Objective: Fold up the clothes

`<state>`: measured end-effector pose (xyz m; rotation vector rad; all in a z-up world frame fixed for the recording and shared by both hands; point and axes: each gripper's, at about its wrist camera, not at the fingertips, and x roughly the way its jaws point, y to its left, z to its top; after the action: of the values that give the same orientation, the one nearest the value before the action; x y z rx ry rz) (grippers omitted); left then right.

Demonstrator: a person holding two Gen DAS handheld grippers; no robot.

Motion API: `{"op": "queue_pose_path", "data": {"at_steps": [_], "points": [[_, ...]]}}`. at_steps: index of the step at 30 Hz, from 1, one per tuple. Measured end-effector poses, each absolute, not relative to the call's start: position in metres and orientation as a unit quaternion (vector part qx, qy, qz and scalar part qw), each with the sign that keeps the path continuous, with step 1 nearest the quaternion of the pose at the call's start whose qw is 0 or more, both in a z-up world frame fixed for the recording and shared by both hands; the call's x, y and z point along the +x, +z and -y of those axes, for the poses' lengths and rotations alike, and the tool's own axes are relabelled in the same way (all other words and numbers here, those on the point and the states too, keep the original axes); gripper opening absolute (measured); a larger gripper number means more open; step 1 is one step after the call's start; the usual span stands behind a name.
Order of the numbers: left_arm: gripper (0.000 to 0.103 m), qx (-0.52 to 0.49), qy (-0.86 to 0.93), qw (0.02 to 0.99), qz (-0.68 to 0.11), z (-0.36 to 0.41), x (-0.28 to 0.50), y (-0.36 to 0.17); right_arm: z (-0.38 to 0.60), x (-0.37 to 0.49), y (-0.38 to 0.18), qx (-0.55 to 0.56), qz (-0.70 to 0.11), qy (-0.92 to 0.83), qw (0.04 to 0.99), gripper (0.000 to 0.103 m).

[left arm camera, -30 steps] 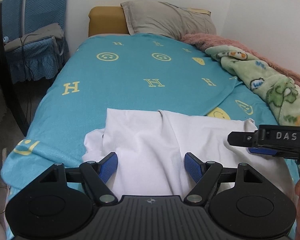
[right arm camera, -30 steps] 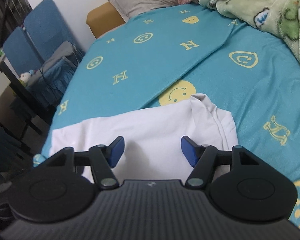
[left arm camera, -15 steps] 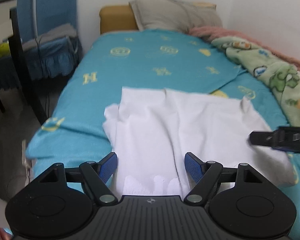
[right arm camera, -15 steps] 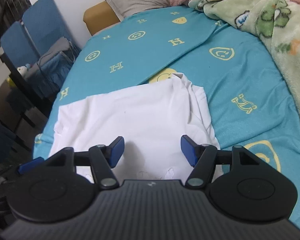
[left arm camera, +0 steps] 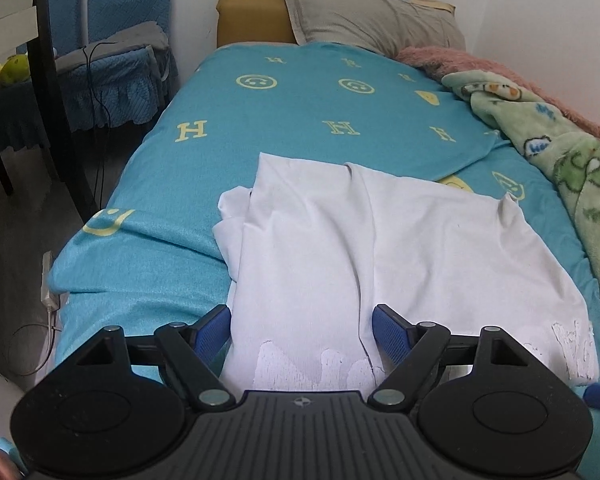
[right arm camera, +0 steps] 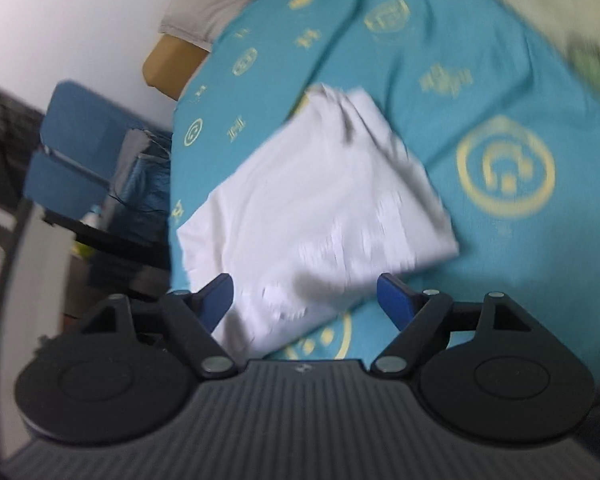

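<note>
A bed (left arm camera: 300, 120) under a teal sheet printed with yellow smileys and letters fills both views. A white shirt (left arm camera: 380, 248) lies flat on the sheet at the near end, partly folded, with a sleeve bunched at its 9 o'clock edge.

Only the left wrist view is sharp: it shows a grey pillow (left arm camera: 372, 16) at 12 o'clock, a green blanket (left arm camera: 560, 152) along the 3 o'clock side, and a blue-covered chair (left arm camera: 112, 60) at 10 o'clock. The right wrist view is blurred and tilted, with the shirt running diagonally; it shows the shirt's right edge and a large smiley at 3 o'clock.

The left gripper (left arm camera: 302, 334) hangs at the shirt's near hem, fingers (left arm camera: 214, 334) spread wide and released; whether they touch the cloth cannot be told.

The right gripper (right arm camera: 306, 300) has just been opening; its fingers (right arm camera: 394, 300) stand wide, gripping nothing, with the shirt's near corner seen between them.
</note>
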<state>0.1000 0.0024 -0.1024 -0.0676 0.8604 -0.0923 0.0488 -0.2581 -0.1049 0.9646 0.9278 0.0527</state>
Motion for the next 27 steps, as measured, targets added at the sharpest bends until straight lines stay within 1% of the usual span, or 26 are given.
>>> {"op": "queue_pose_path", "data": {"at_steps": [4, 7, 11, 13, 14, 17, 19, 22, 24, 27], "points": [[0.08, -0.045, -0.041, 0.904, -0.424, -0.004, 0.102, -0.102, 0.269, 0.053, -0.141, 0.545, -0.441, 0.003, 0.713, 0.082], [0.08, -0.055, -0.041, 0.901, -0.429, -0.005, 0.104, -0.103, 0.275, 0.055, -0.164, 0.596, -0.431, -0.023, 0.677, 0.082], [0.081, -0.091, -0.036, 0.892, -0.441, -0.011, 0.109, -0.106, 0.274, 0.054, -0.166, 0.609, -0.392, -0.037, 0.688, 0.081], [0.081, -0.102, -0.035, 0.89, -0.442, -0.013, 0.11, -0.107, 0.273, 0.055, -0.166, 0.608, -0.381, -0.044, 0.695, 0.071], [0.081, -0.104, -0.034, 0.89, -0.443, -0.013, 0.11, -0.107, 0.273, 0.057, -0.167, 0.609, -0.38, -0.048, 0.694, 0.069], [0.08, -0.108, -0.034, 0.89, -0.441, -0.013, 0.111, -0.103, 0.273, 0.064, -0.169, 0.608, -0.382, -0.054, 0.694, 0.054], [0.079, -0.116, -0.042, 0.892, -0.436, -0.013, 0.108, -0.094, 0.272, 0.067, -0.165, 0.594, -0.384, -0.05, 0.705, 0.034], [0.08, -0.145, -0.077, 0.892, -0.422, -0.014, 0.099, -0.075, 0.271, 0.067, -0.156, 0.581, -0.376, -0.037, 0.721, 0.025], [0.08, -0.174, -0.118, 0.886, -0.413, -0.015, 0.09, -0.063, 0.272, 0.066, -0.147, 0.573, -0.366, -0.025, 0.733, 0.022], [0.081, -0.243, -0.187, 0.852, -0.425, -0.018, 0.081, -0.061, 0.271, 0.065, -0.133, 0.565, -0.347, -0.004, 0.748, 0.02]]}}
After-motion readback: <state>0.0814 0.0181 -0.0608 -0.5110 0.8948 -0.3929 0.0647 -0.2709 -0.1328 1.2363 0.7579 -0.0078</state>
